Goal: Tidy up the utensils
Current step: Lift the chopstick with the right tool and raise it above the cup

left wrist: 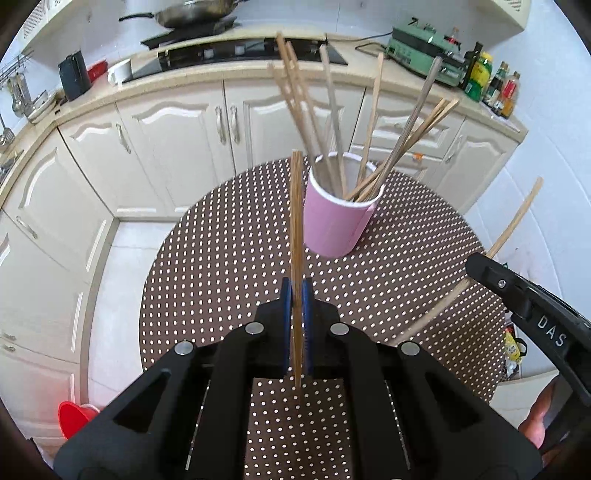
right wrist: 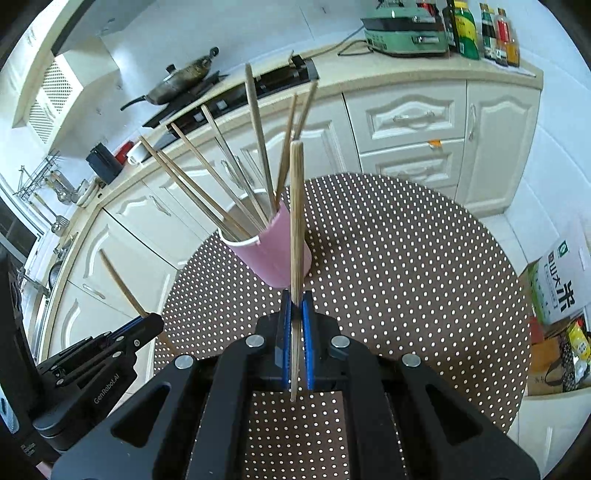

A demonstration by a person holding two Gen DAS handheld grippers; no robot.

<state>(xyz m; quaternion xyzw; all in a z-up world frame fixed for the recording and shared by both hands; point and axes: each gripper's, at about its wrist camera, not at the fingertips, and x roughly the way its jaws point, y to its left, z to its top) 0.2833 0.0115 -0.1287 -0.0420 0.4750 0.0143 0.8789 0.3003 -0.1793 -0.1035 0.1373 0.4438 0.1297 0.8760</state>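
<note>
A pink cup (left wrist: 338,218) stands on the round polka-dot table (left wrist: 221,266) and holds several chopsticks that fan out of it. My left gripper (left wrist: 296,291) is shut on a wooden chopstick (left wrist: 296,221) that points up, just left of the cup and nearer than it. My right gripper (right wrist: 296,304) is shut on another wooden chopstick (right wrist: 296,221), held upright in front of the cup (right wrist: 273,254). The right gripper also shows at the right edge of the left wrist view (left wrist: 480,266), with its chopstick (left wrist: 517,218) sticking out. The left gripper shows at the lower left of the right wrist view (right wrist: 151,321).
White kitchen cabinets (left wrist: 177,147) curve behind the table. The counter carries a stove with a pan (left wrist: 195,14), a green appliance (left wrist: 424,48) and bottles (left wrist: 491,81). A red item (left wrist: 75,413) lies on the floor at the left. Boxes and bags (right wrist: 557,295) stand at the right.
</note>
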